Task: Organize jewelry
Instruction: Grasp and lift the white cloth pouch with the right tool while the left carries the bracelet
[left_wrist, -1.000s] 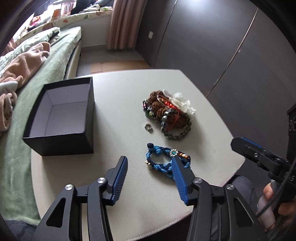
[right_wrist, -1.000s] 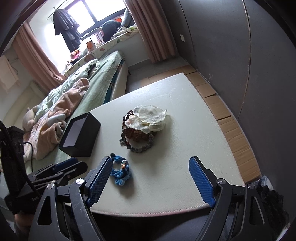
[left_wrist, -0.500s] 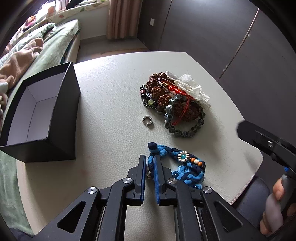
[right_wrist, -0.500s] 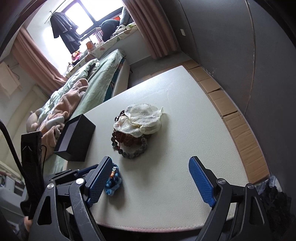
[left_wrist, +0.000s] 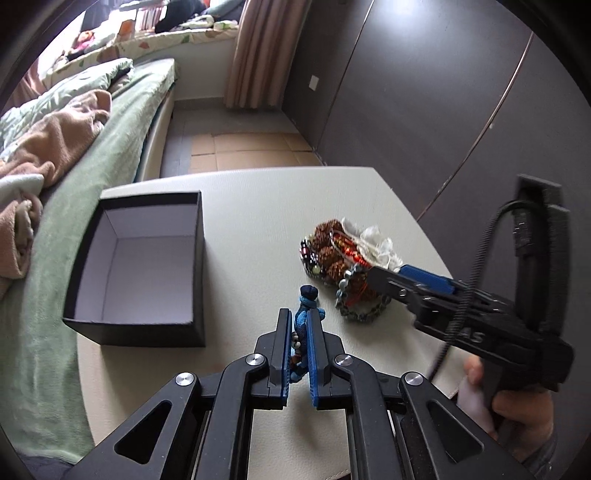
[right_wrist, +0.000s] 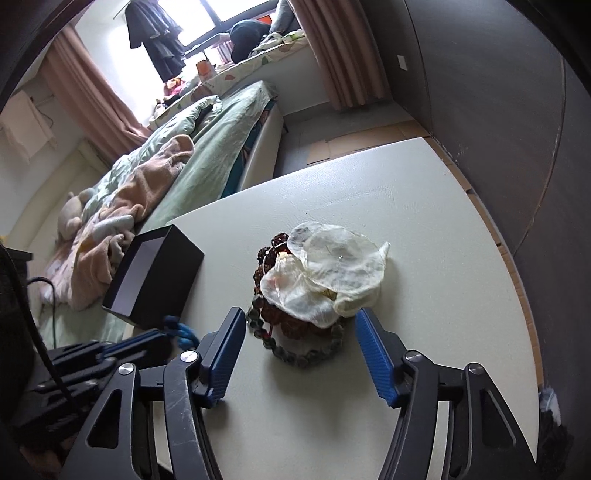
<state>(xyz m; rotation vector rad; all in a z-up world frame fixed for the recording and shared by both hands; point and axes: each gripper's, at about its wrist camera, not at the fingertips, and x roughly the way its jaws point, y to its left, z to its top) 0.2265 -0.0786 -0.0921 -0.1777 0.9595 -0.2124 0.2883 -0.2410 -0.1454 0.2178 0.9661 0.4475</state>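
Note:
My left gripper (left_wrist: 298, 321) is shut on a blue braided bracelet (left_wrist: 306, 299) and holds it above the white table (left_wrist: 251, 221), right of the open black box (left_wrist: 147, 258). The bracelet's end also shows in the right wrist view (right_wrist: 181, 330). A pile of jewelry (left_wrist: 340, 258) with brown beads, a grey bead bracelet and white shell pieces lies to the right. My right gripper (right_wrist: 301, 325) is open, its fingers either side of the near edge of that pile (right_wrist: 317, 280). In the left wrist view the right gripper (left_wrist: 406, 278) hovers by the pile.
A bed with green cover and pink blanket (left_wrist: 55, 140) runs along the table's left side. Dark wardrobe panels (left_wrist: 424, 92) stand at the right. The black box (right_wrist: 155, 273) sits near the table's left edge. The table's front edge is close under both grippers.
My left gripper closed on the blue bracelet and has lifted it off the table. My right gripper has moved forward to the jewelry pile, still open.

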